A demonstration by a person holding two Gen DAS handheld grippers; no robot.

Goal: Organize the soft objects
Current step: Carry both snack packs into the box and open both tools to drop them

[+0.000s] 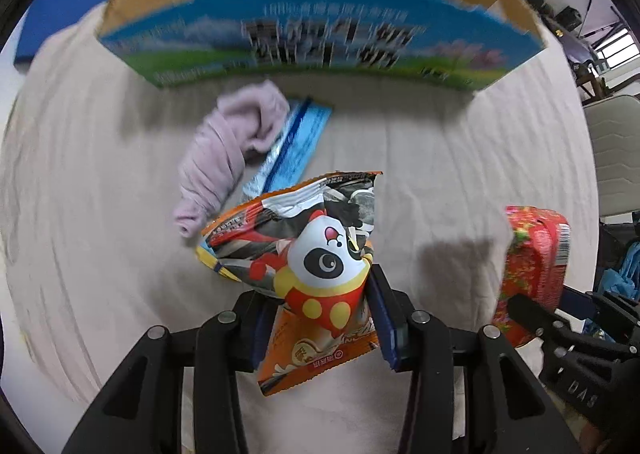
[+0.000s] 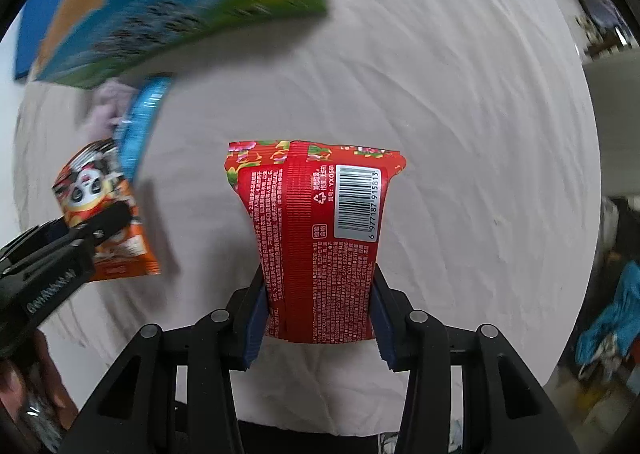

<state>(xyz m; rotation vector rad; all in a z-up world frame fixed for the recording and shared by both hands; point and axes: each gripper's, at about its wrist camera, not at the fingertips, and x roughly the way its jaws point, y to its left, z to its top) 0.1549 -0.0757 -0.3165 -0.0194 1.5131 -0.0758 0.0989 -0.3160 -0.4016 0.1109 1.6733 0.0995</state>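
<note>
Each hand-held gripper [image 1: 324, 318] [image 2: 318, 314] is black plastic with silver screws and blue finger pads [image 1: 384, 318].

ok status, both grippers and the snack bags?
Left gripper shut on panda snack bag. Right gripper shut on red packet. Both lifted, cardboard box ahead. Purple cloth and blue packet lie before it.

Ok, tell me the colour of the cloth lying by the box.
Pale lilac-pink cloth, clearest in the left wrist view.
</note>
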